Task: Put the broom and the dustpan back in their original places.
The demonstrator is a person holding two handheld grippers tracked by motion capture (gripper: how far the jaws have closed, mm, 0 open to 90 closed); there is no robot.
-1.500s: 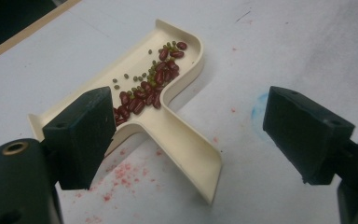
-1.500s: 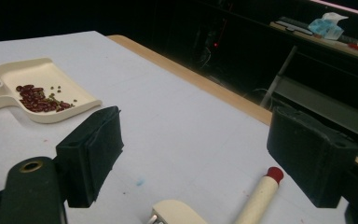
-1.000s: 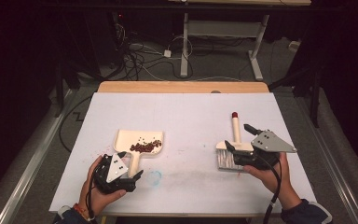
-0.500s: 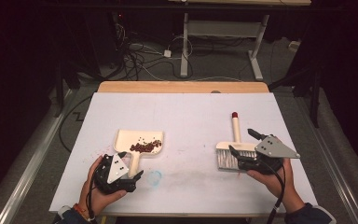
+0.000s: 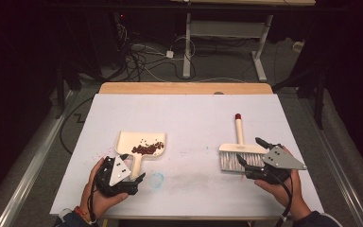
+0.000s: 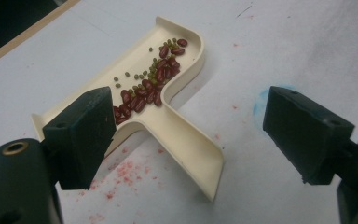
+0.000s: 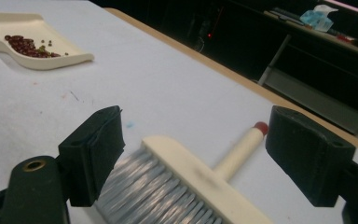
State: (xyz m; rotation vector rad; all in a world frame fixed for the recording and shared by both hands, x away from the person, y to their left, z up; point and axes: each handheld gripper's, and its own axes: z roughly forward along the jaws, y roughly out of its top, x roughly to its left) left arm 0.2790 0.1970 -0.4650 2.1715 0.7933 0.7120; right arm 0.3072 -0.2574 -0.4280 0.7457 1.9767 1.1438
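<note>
Dustpan (image 5: 142, 147) lies flat on the table (image 5: 184, 113), left of the middle and toward the near edge, its handle pointing at the near edge. Red beans (image 5: 146, 149) and a few small green ones sit heaped in the pan along its handle-side wall. The left gripper (image 5: 131, 179) rests at the near-left part of the table with its jaws spread wide; the handle's end lies between them, untouched, as the left gripper view shows. Faint red and blue marks stain the table beside the handle.

Brush (image 5: 238, 153) lies toward the near-right corner, bristles facing the near edge, its red-tipped handle pointing at the far edge. The right gripper (image 5: 251, 155) sits just right of the bristle head, jaws wide apart and holding nothing, with the head between them in the right gripper view.
</note>
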